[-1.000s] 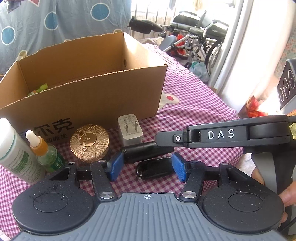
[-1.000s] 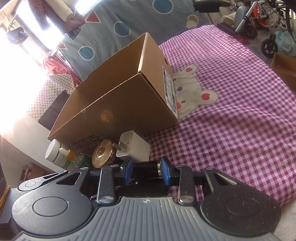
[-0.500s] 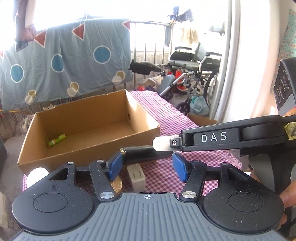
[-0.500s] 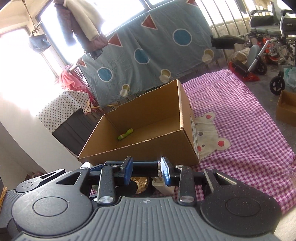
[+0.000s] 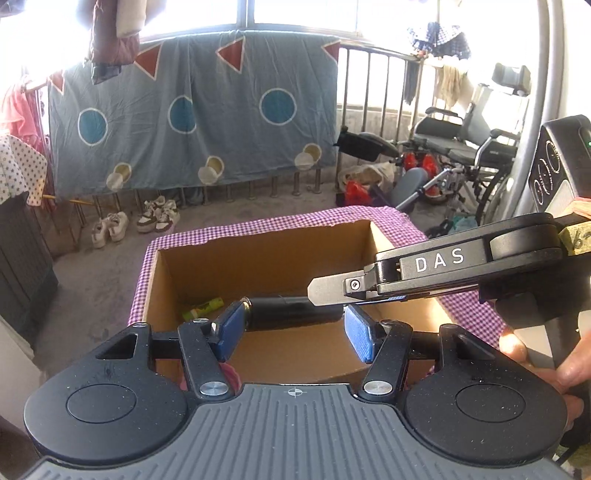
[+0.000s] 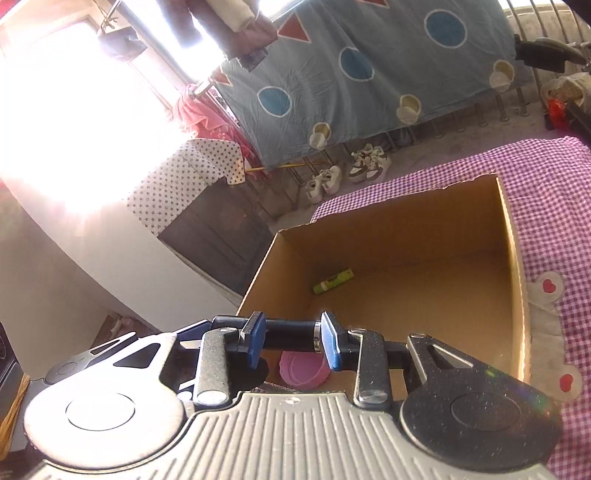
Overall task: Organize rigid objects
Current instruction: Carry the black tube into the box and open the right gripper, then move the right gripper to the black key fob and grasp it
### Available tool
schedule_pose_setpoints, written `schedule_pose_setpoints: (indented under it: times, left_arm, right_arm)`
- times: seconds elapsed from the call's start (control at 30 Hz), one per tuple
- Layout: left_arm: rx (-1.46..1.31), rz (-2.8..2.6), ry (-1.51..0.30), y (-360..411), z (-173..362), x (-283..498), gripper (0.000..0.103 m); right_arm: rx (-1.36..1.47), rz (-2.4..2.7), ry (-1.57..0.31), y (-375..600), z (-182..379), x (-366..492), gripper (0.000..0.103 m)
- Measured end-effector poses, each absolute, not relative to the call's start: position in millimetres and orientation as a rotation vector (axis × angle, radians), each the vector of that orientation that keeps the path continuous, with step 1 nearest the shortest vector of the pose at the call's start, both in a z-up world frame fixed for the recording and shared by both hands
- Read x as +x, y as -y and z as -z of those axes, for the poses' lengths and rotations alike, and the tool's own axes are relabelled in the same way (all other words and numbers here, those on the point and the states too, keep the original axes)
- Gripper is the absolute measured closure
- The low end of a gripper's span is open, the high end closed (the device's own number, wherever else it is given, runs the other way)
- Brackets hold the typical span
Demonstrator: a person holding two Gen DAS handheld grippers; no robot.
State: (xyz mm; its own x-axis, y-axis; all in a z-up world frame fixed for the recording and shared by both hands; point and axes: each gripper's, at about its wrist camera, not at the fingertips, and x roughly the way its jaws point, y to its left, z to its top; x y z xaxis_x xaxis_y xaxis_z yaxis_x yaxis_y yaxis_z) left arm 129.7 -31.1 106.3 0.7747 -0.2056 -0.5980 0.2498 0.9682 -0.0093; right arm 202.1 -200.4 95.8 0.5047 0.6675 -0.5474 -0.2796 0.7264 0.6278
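Clamping a black cylinder (image 6: 290,335) between its jaws, the right gripper (image 6: 291,341) hangs over the box (image 6: 511,236) near its 7 o'clock corner. Inside lie only a green tube (image 6: 333,281) and a pink lid (image 6: 304,370), so sorting looks barely begun. The left gripper (image 5: 295,328) hangs released, holding nothing, beside the cylinder.

Home balcony room, laundry (image 5: 114,33) hung at window, shoes (image 5: 158,215) on floor, wheelchair (image 5: 476,140), gingham-covered table (image 6: 546,192)
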Motion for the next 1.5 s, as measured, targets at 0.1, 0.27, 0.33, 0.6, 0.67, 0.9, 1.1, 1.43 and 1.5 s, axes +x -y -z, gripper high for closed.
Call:
schedule_pose_setpoints:
  times: [0.1, 0.27, 0.33, 0.6, 0.67, 0.9, 1.1, 1.43, 1.5]
  left_arm:
    - [0.094, 0.218, -0.704, 19.2, -96.8, 159.3, 0.045]
    - [0.093, 0.181, -0.831, 0.2, -73.3, 203.9, 0.045]
    - [0.105, 0.173, -0.871, -8.6, -64.1, 217.0, 0.045]
    - [0.102, 0.133, -0.894, -21.9, -60.1, 223.2, 0.041]
    - [0.095, 0.136, -0.88, -24.2, -65.9, 219.9, 0.04]
    - [0.049, 0.191, -0.772, -24.2, -108.7, 184.9, 0.036]
    - [0.027, 0.281, -0.671, -15.7, -139.9, 129.4, 0.031]
    - [0.013, 0.47, -0.752, 19.4, -98.1, 74.2, 0.031]
    - [0.027, 0.504, -0.8, 32.0, -77.0, 68.7, 0.031]
  right_arm:
    - [0.519, -0.627, -0.966, 186.9, -78.8, 242.8, 0.067]
    - [0.568, -0.635, -1.131, 155.8, -44.2, 297.2, 0.067]
    - [0.615, -0.62, -1.196, 149.5, -24.2, 314.3, 0.067]
    - [0.705, -0.584, -1.323, 137.5, 20.2, 339.2, 0.068]
    - [0.709, -0.589, -1.31, 140.0, 14.9, 334.7, 0.068]
    - [0.744, -0.635, -1.162, 166.1, -40.7, 305.1, 0.068]
    - [0.79, -0.675, -0.986, 214.0, -94.7, 242.6, 0.067]
    - [0.751, -0.516, -0.795, 290.2, -103.9, 97.7, 0.067]
    - [0.743, -0.429, -0.807, 297.7, -85.2, 75.0, 0.067]
